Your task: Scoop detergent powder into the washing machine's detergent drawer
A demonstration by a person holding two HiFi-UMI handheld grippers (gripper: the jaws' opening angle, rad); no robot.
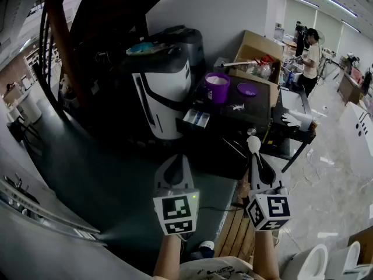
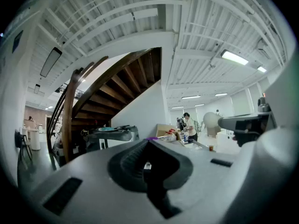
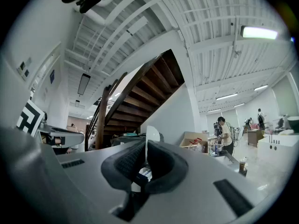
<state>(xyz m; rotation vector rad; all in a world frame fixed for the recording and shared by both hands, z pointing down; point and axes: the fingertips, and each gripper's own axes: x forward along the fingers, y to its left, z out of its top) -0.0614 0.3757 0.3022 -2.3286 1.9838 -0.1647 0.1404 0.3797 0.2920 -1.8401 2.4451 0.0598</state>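
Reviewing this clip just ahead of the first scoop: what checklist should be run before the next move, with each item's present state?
1. Spoon gripped: ok. The right gripper has its jaws closed on the handle, bowl pointing forward.
2. Left gripper free: ok. Its jaws are together with nothing between them.
3. Purple cup open: ok. White powder shows inside, and the purple lid lies beside it.
4. Detergent drawer pulled out: ok. It projects from the washing machine.
5. Spoon bowl empty: cannot tell.
6. Spoon at the cup: not ok. It is held well short of it.
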